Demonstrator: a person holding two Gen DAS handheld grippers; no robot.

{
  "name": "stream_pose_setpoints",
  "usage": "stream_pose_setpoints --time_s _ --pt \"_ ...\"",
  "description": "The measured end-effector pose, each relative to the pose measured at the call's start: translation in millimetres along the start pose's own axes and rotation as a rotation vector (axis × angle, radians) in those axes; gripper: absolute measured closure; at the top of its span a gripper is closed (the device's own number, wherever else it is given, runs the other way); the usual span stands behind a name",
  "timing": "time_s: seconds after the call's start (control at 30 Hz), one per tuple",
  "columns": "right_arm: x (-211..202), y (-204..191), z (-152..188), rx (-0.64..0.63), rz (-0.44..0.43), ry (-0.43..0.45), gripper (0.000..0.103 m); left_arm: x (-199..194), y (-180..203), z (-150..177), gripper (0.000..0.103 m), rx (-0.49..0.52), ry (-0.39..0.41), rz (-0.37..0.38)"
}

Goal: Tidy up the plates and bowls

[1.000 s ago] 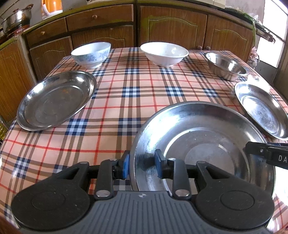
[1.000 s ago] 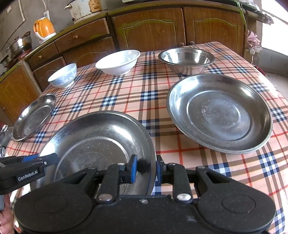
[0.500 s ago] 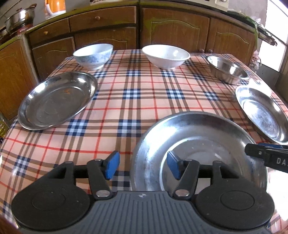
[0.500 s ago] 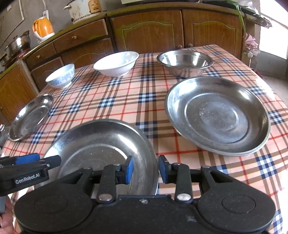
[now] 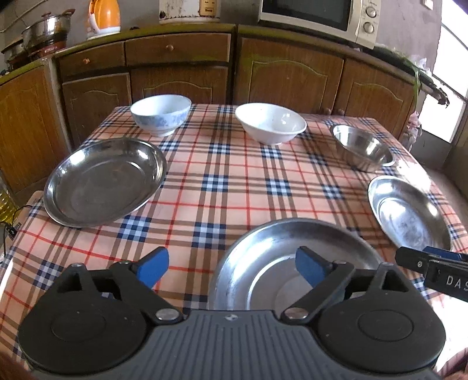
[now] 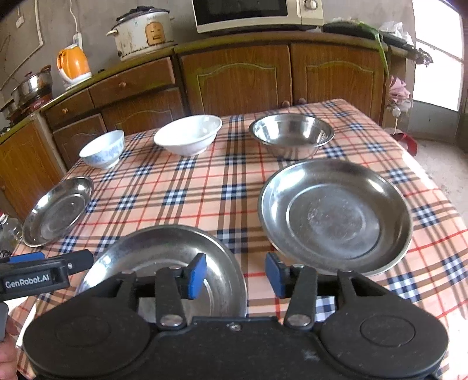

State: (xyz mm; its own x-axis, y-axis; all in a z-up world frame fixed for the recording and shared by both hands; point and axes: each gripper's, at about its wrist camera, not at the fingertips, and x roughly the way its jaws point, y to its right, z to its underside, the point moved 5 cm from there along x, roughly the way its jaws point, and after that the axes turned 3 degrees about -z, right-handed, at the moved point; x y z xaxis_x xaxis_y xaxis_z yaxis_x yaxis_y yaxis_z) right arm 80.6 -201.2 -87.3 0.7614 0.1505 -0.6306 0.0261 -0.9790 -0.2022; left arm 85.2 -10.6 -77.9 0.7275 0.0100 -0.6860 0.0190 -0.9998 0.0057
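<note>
Both grippers are hanging just above the near edge of the table (image 5: 222, 163), each w/ jaws spread and nothing clamped. The left gripper (image 5: 232, 264) has just been opening wide; its blue pads (image 5: 153, 267) are standing either side of the left rim of the near steel plate (image 5: 292, 257), not touching it. The right gripper (image 6: 234, 274) has just been opening too, abt half as wide, straddling the same plate's right rim (image 6: 172, 248) w/ clear gaps both sides. The plate is lying flat on the plaid cloth, released, at the near-centre edge. Another steel plate (image 6: 333, 216) is sitting just right of it, rims close but whether touching can't be told. A third steel plate (image 5: 105, 181) is lying well apart on the left side. Along the far edge, l to r: a blue-patterned bowl (image 5: 160, 114), a white bowl (image 5: 270, 122), a steel bowl (image 6: 291, 134), all upright and apart from each other. Behind the table, wooden cabinets (image 6: 239, 79) are carrying a microwave (image 5: 318, 17), rice cooker (image 6: 142, 32), orange kettle (image 6: 73, 62) and a steel pot (image 5: 46, 32). A bit of a hand is showing at the lower-left corner of the right wrist view.
</note>
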Motion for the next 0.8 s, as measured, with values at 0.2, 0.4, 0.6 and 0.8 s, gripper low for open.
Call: stream_pose_setpoints --time_s 0.2,0.4,0.6,0.8 --pt "-12 -1 -7 -0.007 -0.003 0.026 0.035 -9 3 -4 0.001 0.001 0.017 -0.002" --pt "-20 0 -10 -0.009 -0.001 0.041 0.034 -17 6 -6 0.0 -0.002 0.029 -0.002" --pt "-30 2 -12 -0.007 0.003 0.06 0.033 -24 13 -8 0.0 0.014 0.04 0.006" --pt "-40 10 -16 -0.002 0.019 0.083 0.033 -30 23 -11 0.0 0.018 0.053 0.026"
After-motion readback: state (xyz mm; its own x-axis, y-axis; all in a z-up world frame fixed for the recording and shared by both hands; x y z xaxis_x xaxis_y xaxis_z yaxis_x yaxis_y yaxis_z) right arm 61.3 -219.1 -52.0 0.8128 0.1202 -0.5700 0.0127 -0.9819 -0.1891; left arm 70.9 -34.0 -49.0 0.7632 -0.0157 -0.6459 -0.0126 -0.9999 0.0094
